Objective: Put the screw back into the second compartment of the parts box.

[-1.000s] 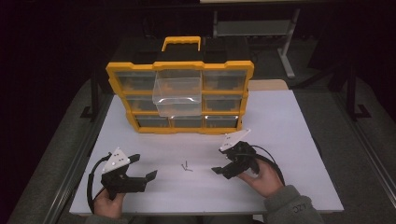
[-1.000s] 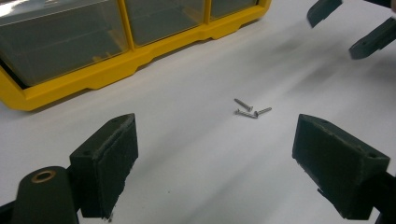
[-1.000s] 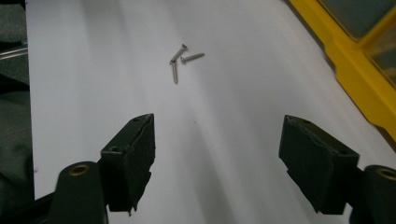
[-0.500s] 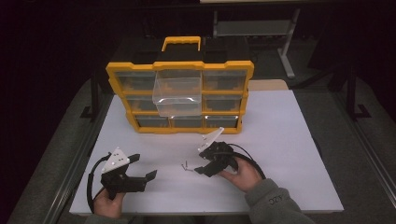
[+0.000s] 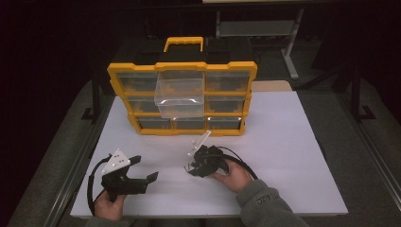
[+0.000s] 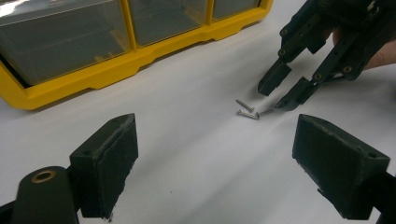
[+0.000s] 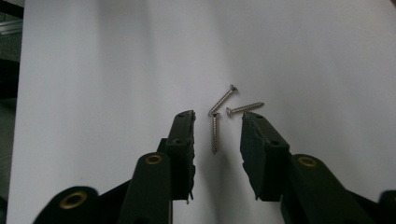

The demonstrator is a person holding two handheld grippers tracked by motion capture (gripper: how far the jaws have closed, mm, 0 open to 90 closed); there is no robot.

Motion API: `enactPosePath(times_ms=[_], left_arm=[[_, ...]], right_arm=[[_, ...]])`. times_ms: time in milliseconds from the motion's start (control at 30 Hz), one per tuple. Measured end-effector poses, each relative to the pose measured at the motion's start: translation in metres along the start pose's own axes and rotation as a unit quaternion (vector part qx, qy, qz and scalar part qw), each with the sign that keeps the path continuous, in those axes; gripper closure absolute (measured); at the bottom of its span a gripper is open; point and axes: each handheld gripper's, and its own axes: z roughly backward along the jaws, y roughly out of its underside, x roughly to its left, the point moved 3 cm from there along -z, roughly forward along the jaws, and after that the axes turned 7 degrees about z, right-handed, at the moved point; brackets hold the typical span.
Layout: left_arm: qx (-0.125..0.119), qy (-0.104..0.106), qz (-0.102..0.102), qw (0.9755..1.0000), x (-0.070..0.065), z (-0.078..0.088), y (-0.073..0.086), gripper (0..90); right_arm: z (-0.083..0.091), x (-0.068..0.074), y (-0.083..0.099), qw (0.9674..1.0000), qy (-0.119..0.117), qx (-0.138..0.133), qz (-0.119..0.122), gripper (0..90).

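Note:
Three small silver screws [image 7: 222, 100] lie close together on the white tabletop [image 5: 283, 142]. My right gripper [image 7: 218, 116] points down at them, its tips almost on the table. Its jaws have just been closing and stand partly open. One screw [image 7: 215, 133] lies between the pads with neither pad touching it. The left gripper view shows the same screws [image 6: 246, 113] just in front of the right gripper [image 6: 282, 88]. My left gripper [image 5: 145, 168] rests low at the front left, jaws wide open and nothing in them.
A yellow organizer [image 5: 182, 68] with clear drawers stands upright at the back of the table. One clear drawer [image 5: 179, 97] is pulled out toward me. A person's hand [image 5: 234, 177] holds the right gripper. Dark floor surrounds the table.
My right gripper moved left across the table and down to the screws, and its jaws narrowed around one of them. The left gripper stayed in place.

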Motion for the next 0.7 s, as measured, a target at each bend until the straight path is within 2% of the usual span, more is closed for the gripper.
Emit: enactPosePath(times_ms=[100,267,333,400,600,700], left_arm=[[0.001,0.000,0.000,1.0000,0.000,0.000,0.000,14.0],[0.004,0.000,0.000,1.0000,0.002,0.001,0.000,14.0],[0.003,-0.001,0.000,1.0000,0.002,0.001,0.000,13.9],[0.002,0.000,0.000,1.0000,0.002,0.001,0.000,14.0],[0.001,0.000,0.006,1.0000,0.003,0.001,0.001,14.0],[0.000,0.000,0.005,1.0000,0.002,0.001,0.000,14.0]], right_arm=[[-0.005,-0.001,-0.001,0.9999,-0.005,-0.005,0.010,70.7],[-0.010,0.000,-0.004,0.9997,0.006,0.005,0.024,75.5],[-0.012,0.001,-0.004,0.9997,0.005,0.013,0.021,77.3],[-0.014,0.001,-0.004,0.9993,0.009,0.016,0.034,79.8],[-0.014,0.003,-0.004,0.9984,0.017,0.022,0.049,86.0],[-0.014,0.003,-0.004,0.9986,0.015,0.020,0.047,86.6]])
